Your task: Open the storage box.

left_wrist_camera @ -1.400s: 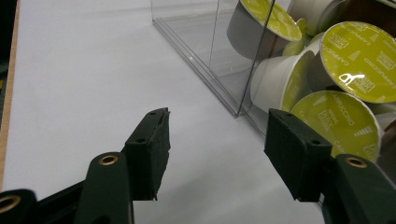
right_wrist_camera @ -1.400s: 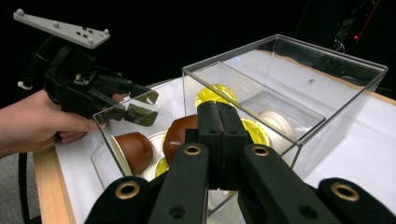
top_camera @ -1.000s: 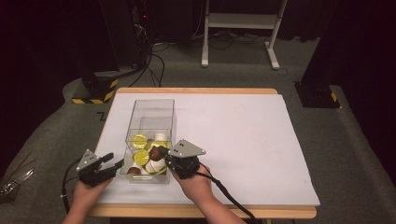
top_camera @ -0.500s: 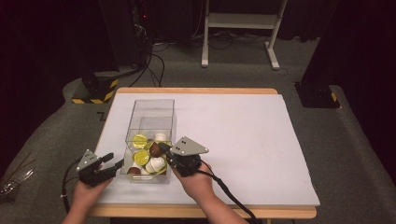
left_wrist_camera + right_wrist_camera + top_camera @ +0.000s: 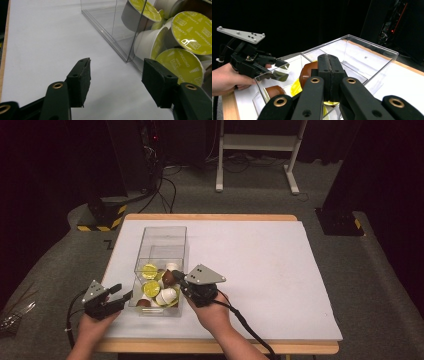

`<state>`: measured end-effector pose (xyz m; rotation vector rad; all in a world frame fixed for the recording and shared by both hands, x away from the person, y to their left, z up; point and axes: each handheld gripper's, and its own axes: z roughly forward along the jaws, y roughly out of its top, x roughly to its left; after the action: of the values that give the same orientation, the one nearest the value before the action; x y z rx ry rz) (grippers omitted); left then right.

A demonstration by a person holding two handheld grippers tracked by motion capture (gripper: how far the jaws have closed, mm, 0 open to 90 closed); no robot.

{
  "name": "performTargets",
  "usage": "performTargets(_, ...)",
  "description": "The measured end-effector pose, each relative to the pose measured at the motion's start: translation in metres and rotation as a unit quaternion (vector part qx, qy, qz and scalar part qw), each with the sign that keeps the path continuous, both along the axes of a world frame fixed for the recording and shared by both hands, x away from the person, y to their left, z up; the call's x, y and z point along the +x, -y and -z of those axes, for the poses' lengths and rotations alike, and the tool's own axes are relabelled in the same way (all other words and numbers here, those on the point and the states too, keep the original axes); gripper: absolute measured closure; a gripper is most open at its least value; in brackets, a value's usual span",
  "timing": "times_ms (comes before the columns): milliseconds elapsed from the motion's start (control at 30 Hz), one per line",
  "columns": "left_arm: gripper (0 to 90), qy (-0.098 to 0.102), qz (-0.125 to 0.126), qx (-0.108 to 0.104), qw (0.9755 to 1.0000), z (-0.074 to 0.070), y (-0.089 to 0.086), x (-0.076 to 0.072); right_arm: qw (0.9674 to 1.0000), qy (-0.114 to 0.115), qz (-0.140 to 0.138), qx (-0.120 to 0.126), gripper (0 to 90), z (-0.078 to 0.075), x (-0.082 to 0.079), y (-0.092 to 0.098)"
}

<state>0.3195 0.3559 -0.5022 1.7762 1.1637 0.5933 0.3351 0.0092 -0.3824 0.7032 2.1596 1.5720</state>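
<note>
The right gripper (image 5: 176,276), jaws together and empty, hovers over the capsule-filled clear box (image 5: 161,235) near the bench's front-left corner, nearer the brown capsule (image 5: 168,278) than the left gripper (image 5: 122,292), whose jaws stand apart outside the box's left wall.

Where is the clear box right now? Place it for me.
In the high view, the clear box stands on the left part of the white table, its near end full of coffee pods, between the left gripper and right gripper.

The high view looks forward and down from above the near edge of the table (image 5: 260,270). The left gripper view sits low and close, facing the clear box (image 5: 110,30) from its left. The right gripper view looks leftward over the box's rim. All three share that box.
</note>
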Motion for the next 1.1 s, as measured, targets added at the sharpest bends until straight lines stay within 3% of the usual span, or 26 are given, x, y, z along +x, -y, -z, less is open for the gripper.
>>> performTargets(467, 40.3, 0.0, 0.001, 0.005, 1.0, 0.0, 0.0, 0.0, 0.9996, -0.002, 0.027, 0.001, 90.0, -0.001, 0.008, 0.019)
performTargets(1100, 40.3, -0.003, -0.001, 0.006, 1.0, 0.0, 0.001, 0.001, 0.9959, -0.004, 0.09, -0.007, 90.0, 0.002, 0.024, 0.065)
